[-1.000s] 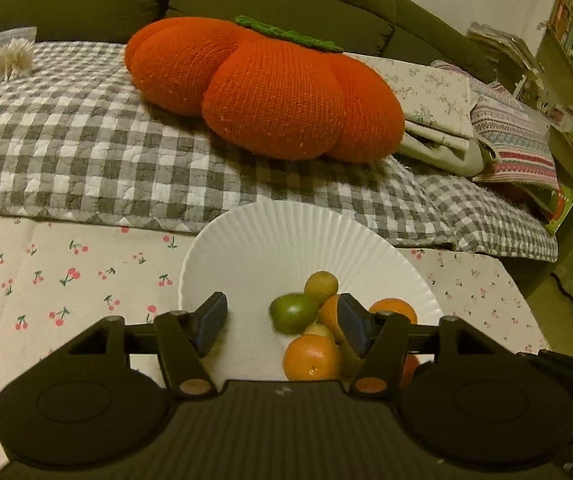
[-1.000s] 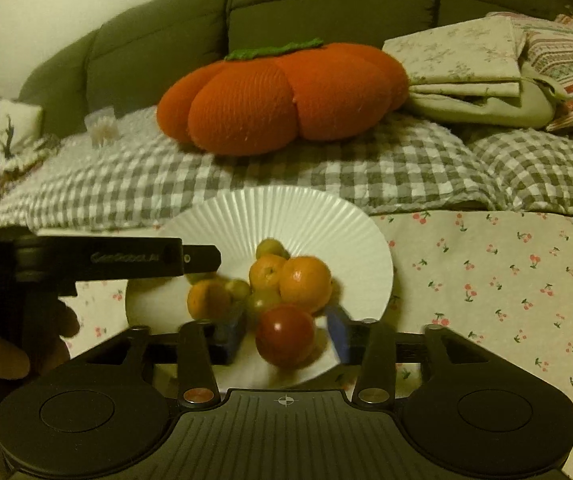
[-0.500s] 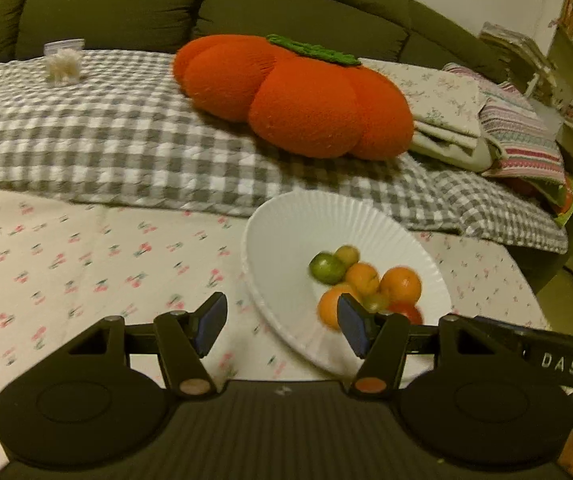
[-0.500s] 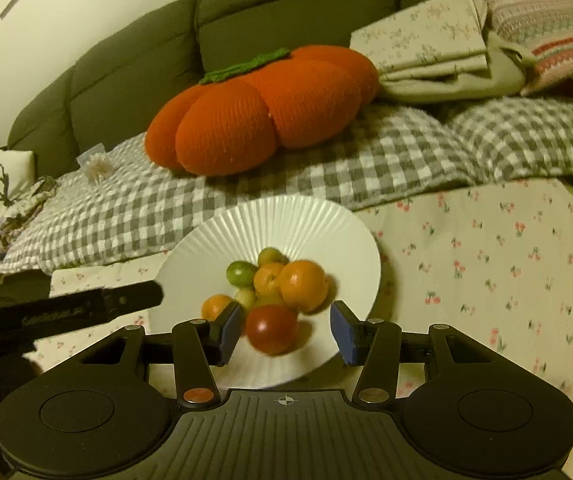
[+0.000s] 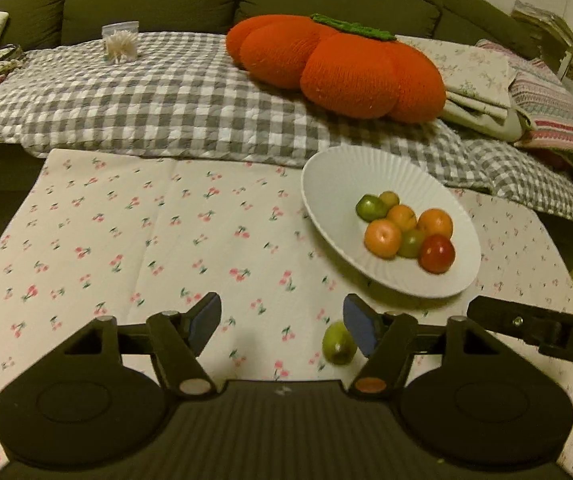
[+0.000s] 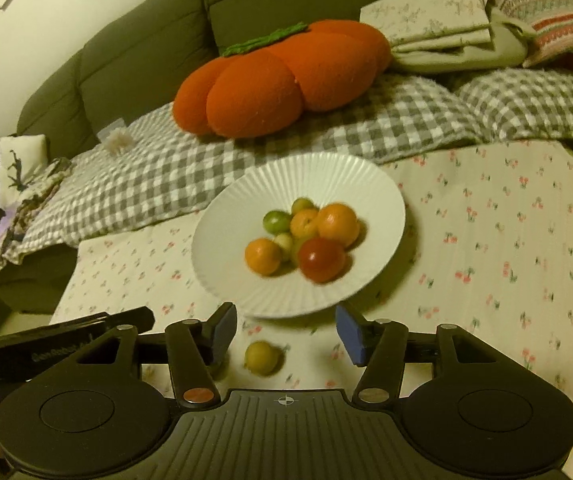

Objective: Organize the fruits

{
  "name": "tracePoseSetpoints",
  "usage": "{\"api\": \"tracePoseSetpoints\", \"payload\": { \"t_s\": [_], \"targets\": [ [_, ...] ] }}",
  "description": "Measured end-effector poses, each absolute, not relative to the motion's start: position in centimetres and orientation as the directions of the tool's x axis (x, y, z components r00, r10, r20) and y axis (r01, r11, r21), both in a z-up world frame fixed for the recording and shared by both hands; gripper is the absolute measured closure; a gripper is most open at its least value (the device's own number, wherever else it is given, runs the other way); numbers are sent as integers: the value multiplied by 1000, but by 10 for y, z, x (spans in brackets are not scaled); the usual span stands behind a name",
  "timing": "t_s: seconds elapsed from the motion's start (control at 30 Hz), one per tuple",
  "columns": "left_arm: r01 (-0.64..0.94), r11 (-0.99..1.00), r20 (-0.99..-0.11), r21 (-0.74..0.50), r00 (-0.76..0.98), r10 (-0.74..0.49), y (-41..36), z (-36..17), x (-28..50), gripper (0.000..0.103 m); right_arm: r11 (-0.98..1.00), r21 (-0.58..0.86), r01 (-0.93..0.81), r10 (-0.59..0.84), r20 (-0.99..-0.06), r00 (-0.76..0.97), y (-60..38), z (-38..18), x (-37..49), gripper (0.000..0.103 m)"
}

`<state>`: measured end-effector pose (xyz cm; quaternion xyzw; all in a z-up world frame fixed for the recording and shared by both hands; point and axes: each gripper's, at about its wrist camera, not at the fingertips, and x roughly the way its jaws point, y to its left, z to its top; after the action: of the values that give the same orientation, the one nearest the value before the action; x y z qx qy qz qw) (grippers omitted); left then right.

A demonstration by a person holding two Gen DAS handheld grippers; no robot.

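A white ribbed plate (image 5: 326,184) (image 6: 326,176) on the cherry-print tablecloth holds several fruits: oranges (image 5: 382,238) (image 6: 338,224), green fruits (image 5: 369,208) (image 6: 275,221) and a red one (image 5: 437,253) (image 6: 321,259). One loose green fruit (image 5: 339,344) (image 6: 262,357) lies on the cloth in front of the plate. My left gripper (image 5: 282,326) is open and empty, the loose fruit by its right finger. My right gripper (image 6: 286,332) is open and empty, the loose fruit between its fingers, lower down.
A sofa with a grey checked blanket (image 5: 146,96) stands behind the table. An orange pumpkin cushion (image 5: 338,64) (image 6: 278,80) and folded linens (image 6: 438,20) lie on it. The other gripper's arm shows at the right edge of the left wrist view (image 5: 542,328).
Both grippers have pulled back from the plate and stayed open. The red fruit that was between the right fingers lies on the plate. The loose green fruit has come into view.
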<state>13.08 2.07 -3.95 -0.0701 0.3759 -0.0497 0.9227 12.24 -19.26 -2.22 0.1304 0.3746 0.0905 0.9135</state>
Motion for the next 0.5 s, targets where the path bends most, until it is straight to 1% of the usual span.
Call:
{"api": "tracePoseSetpoints", "payload": {
  "t_s": [0.03,0.07,0.1,0.17,0.37,0.5],
  "targets": [
    [39,987,-688,-159,712,-139,20,-39,128,33,949,307,-72,268,-665,697,-191,-22,120,44],
    [43,987,-690,-153,711,-138,19,-39,125,29,949,307,-73,270,-669,693,-190,-21,118,41],
    [46,987,-694,-151,707,-139,19,-39,122,28,949,306,-71,269,-675,687,-188,-21,117,36],
    [45,987,-696,-155,704,-142,19,-40,119,27,948,311,-65,272,-688,673,-185,-22,116,31],
    [41,987,-707,-158,693,-142,20,-48,113,20,938,343,-40,289,-717,634,-186,-25,113,24],
    [44,987,-713,-154,687,-142,21,-56,113,18,937,346,-43,295,-721,626,-185,-25,111,22]
  ]
}}
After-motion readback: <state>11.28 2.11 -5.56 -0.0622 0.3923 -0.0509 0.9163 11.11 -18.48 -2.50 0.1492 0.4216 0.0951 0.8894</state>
